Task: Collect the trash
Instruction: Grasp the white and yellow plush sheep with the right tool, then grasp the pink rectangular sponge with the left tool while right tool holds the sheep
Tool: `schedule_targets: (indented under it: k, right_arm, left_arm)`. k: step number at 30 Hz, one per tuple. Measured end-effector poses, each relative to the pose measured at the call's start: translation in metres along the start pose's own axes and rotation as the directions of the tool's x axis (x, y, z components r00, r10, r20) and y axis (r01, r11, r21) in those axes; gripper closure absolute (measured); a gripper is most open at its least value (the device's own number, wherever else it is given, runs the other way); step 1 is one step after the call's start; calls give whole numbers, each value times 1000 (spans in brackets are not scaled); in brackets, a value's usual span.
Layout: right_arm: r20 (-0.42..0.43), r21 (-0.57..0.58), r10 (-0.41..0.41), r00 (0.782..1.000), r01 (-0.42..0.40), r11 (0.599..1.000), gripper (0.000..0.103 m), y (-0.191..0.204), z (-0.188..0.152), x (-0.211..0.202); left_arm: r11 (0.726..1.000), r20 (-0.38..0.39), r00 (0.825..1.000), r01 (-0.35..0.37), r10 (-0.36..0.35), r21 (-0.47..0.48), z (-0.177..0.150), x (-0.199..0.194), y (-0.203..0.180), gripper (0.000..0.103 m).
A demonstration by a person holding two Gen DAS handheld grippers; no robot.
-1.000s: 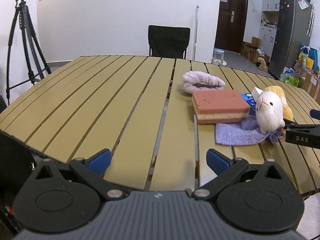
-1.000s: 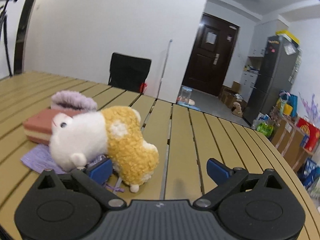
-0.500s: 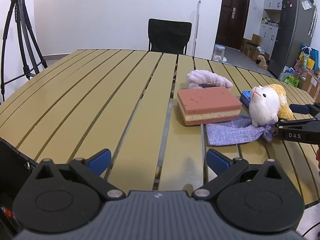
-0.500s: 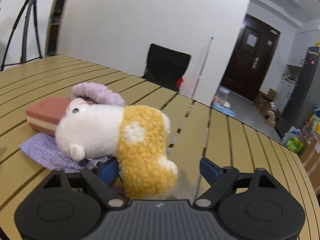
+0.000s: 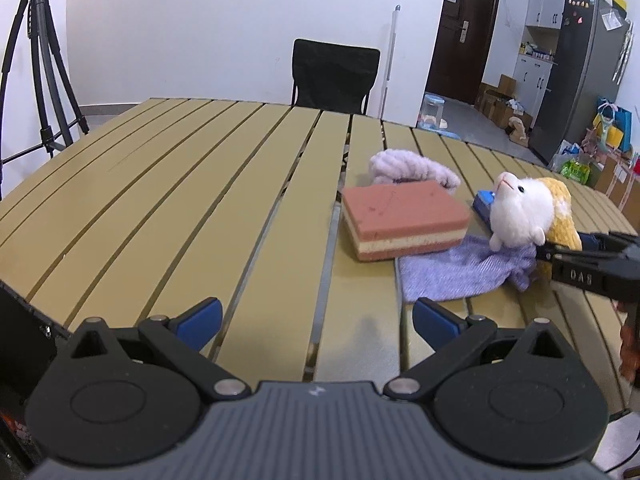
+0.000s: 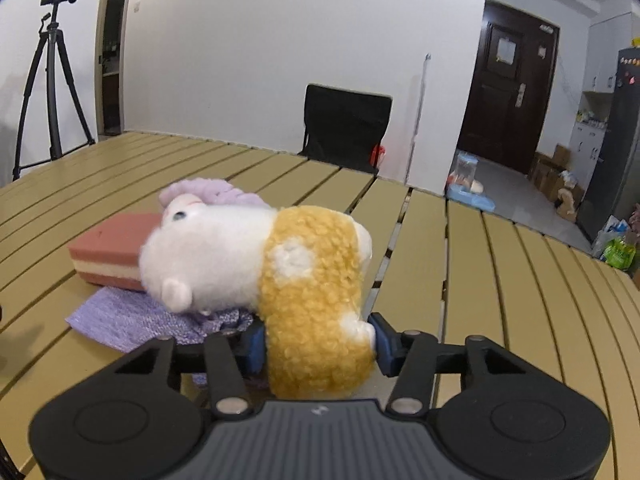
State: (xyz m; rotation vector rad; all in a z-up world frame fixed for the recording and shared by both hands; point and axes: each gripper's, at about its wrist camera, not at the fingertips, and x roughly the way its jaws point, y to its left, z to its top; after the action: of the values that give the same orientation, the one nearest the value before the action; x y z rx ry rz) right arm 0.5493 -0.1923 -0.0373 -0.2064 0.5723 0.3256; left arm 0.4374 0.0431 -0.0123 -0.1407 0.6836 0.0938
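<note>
One plush sheep (image 6: 256, 264), one pink sponge (image 5: 404, 218), one purple cloth (image 5: 460, 272) and one lilac headband (image 5: 412, 168) sit near the table's (image 5: 180, 200) right edge. The right gripper (image 6: 318, 344), spread earlier, now clamps the sheep's yellow body. The left gripper (image 5: 316, 314) hangs released. A blue item (image 5: 484, 204) behind the sheep is mostly hidden.

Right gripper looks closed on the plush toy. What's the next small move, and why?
Probably lift the plush toy straight up a little. The right gripper has both pads pressed against its yellow body, while its white head rests on the purple cloth beside the sponge. A short vertical lift should free it without dragging the cloth. The left gripper is open, away from everything.
</note>
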Motion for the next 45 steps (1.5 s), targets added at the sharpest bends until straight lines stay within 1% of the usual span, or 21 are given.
schedule_targets:
  k: [2,4,7,10,13,16,17,19,24,27,30,35,40,45]
  right_arm:
    - [36,1,-21,999,21,1000,54,3,-4,-11]
    - [82,2,-59,995,59,998,54,6,-9,-25]
    - [132,87,-69,989,58,995,54,0,-14,-43]
    - [160,177,-84,984,55,983,54,-11,-20,-58]
    - [181,253,-102,978,54,966,54,-22,-29,-69]
    - [201,266,-154,967,97,959,54,-27,-42,-78]
    - [205,278,-153,967,93,956,54,-30,-45,-80]
    - [205,306,-141,969,74,949,54,-39,-52,-81]
    - [205,341,-137,969,60,938,54,-52,-59,-79]
    - [207,353,-130,970,50,934,54,-58,-60,-77]
    - [209,355,-122,970,41,934,54,-60,-57,-72]
    - [210,355,-106,972,25,935,54,-59,-60,-69]
    - [200,359,-92,975,14,933,54,-68,-60,-66]
    - [193,356,-90,977,15,935,54,-67,-59,-66]
  left_arm:
    - [1000,9,1000,4,-4,0,7,-1,-2,0]
    - [1000,11,1000,15,-15,-4,15,-1,-6,0]
    - [999,0,999,42,-42,-14,31,3,-15,0]
    - [998,-14,998,58,-59,-23,47,10,-28,0]
    - [997,-64,996,58,-61,-53,63,23,-39,0]
    - [994,-113,991,67,-76,-84,74,38,-47,0]
    - [995,-123,990,61,-71,-84,77,43,-50,0]
    - [995,-143,988,47,-59,-83,82,55,-55,0]
    - [995,-185,982,31,-47,-93,93,81,-62,0]
    - [998,-204,979,1,-16,-70,95,92,-67,0]
    - [999,-225,974,-12,-1,-53,98,102,-70,0]
    - [999,-237,971,-43,40,-8,100,113,-75,0]
    - [999,-261,965,-43,40,-8,98,123,-74,0]
    - [999,-276,961,-31,28,-9,91,129,-72,1]
